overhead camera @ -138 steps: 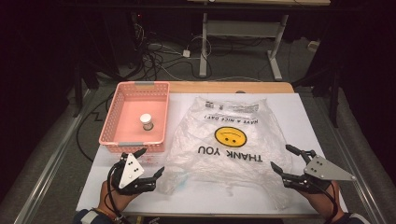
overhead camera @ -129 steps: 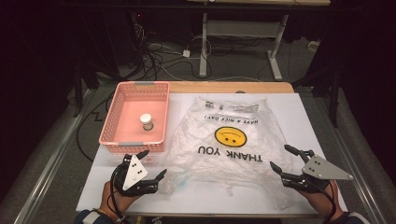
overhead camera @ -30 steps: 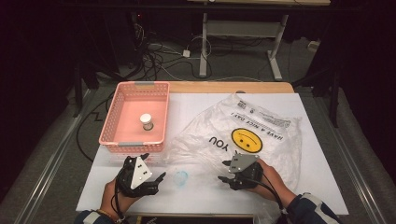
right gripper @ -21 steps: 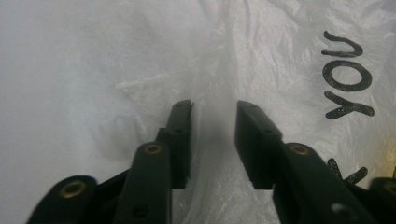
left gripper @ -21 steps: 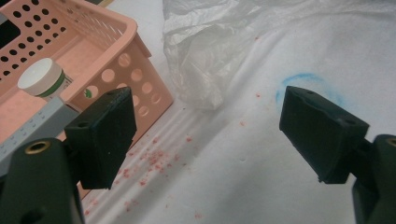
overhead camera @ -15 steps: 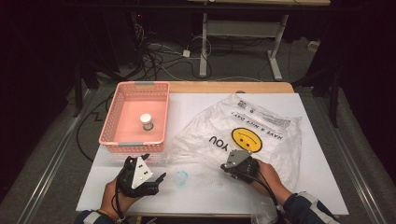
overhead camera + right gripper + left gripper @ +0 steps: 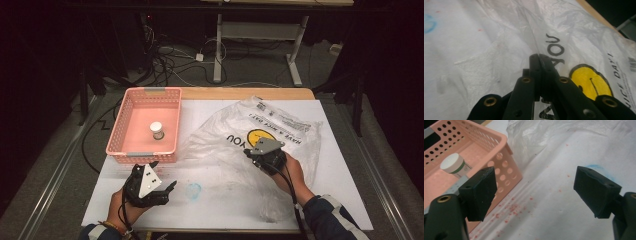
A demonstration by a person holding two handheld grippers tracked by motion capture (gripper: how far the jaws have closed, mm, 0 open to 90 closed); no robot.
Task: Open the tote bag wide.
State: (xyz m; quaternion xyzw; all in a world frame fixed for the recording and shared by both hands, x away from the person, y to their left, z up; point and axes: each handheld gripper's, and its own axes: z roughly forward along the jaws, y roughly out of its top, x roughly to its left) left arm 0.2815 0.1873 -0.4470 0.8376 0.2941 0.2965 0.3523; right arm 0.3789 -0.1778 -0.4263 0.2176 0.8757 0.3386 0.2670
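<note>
High view: left gripper (image 7: pixel 161 184) idles lower left, fingers (image 7: pixel 480 192) spread and empty above the surface (image 7: pixel 225 200). Right gripper (image 7: pixel 252 156), mid-frame, fingers (image 7: pixel 539 67) clenched on the plastic bag (image 7: pixel 285 130), pinching the film, probably to drag or lift it. Beyond, upper left: pink basket (image 7: pixel 120 135) holding a small jar (image 7: pixel 157 130).

Pink basket (image 7: pixel 144 126) blocks left, bare table (image 7: pixel 220 200) between

- In the high view the white counter (image 7: pixel 215 200) is lit from above while the room around it falls to near black.
- The plastic bag (image 7: pixel 260 135) shows soft glare on its creases.
- Both gripper views are evenly lit, with the near black pads softly blurred.
</note>
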